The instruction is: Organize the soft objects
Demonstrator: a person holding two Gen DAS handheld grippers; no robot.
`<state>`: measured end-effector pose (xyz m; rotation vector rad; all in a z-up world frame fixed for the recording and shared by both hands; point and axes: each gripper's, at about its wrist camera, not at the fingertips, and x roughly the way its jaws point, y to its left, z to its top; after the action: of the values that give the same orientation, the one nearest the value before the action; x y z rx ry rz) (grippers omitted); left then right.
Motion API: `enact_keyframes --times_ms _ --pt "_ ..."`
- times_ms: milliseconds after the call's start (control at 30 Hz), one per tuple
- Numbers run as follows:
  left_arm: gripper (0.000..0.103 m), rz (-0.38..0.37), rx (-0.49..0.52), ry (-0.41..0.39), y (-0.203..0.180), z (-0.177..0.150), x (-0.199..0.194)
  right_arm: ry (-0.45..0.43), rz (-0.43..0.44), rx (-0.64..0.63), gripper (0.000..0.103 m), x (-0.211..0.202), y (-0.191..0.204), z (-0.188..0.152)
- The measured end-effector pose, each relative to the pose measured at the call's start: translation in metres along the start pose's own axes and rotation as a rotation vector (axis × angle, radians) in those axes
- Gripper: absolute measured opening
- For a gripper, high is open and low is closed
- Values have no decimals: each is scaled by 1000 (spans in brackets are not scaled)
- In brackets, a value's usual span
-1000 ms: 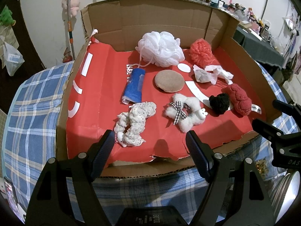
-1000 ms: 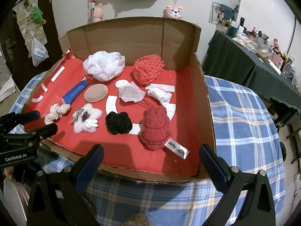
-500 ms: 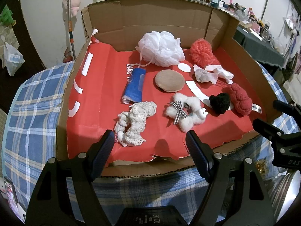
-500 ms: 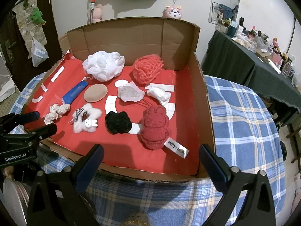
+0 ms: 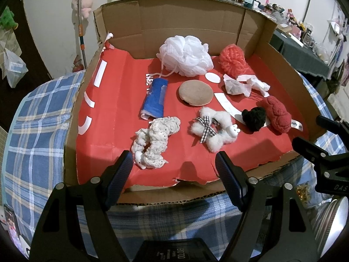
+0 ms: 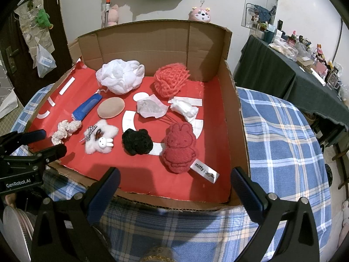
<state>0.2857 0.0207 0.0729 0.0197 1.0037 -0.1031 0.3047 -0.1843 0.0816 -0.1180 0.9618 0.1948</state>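
Blue plaid cloth (image 5: 32, 135) is what's seen nearest, spread under the open front edge of a cardboard box (image 5: 174, 21) lined with red paper (image 5: 113, 118). The left gripper (image 5: 174, 168) is held over that edge, jaws spread fairly wide with nothing between them, and the right gripper (image 6: 174, 181) is parked the same way, wide apart and empty.

The soft things are all laid out loose inside the box. Closest to the left gripper a cream crocheted scrunchie (image 5: 154, 139) is found, then a fluffy white star (image 5: 214, 130) with a checked bow and bunny charm, a black pompom (image 5: 254, 118) and a red bunny plush (image 6: 178, 147). Further in, a blue roll (image 5: 154, 100), a tan round pad (image 5: 195, 92) and two crumpled white wads (image 6: 151, 109) are seen; a white bath pouf (image 5: 185, 55) and a coral mesh pouf (image 6: 171, 79) are set at the back wall.

What could go wrong: the pompom is touching the plush, so both could get dragged if either is pinched carelessly. The scrunchie and poufs are loopy and could get snagged on a finger at release. The torn paper edge could be caught on a low approach.

The plush's bunny shape and "miffy" tag are only readable in the right view; the scrunchie's lace is clear only in the left. Each gripper is glimpsed side-on only in the other's view.
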Motion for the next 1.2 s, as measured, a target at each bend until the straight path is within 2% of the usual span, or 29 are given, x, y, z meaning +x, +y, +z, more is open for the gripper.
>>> enact_keyframes --times_ms 367,733,900,967,1000,1067,1200 --pt "77 -1 1 3 0 0 0 0 1 0 103 0 0 0" --pt "77 -21 27 -51 -4 -3 -19 -28 11 -3 103 -13 -1 2" --pt "78 -29 10 -137 -2 -10 -58 -90 -10 4 103 -45 -4 5" --pt "91 -35 8 -179 -3 -17 -76 -119 -16 3 103 -61 -3 2" --pt "93 -42 9 -206 -5 -22 -87 -141 -13 4 103 -72 -3 -1" --pt "94 -54 22 -253 -10 -35 -106 -177 -5 5 103 -91 -2 -8" --pt "95 -71 27 -292 -16 -63 -129 -238 -4 -9 103 -123 4 -28"
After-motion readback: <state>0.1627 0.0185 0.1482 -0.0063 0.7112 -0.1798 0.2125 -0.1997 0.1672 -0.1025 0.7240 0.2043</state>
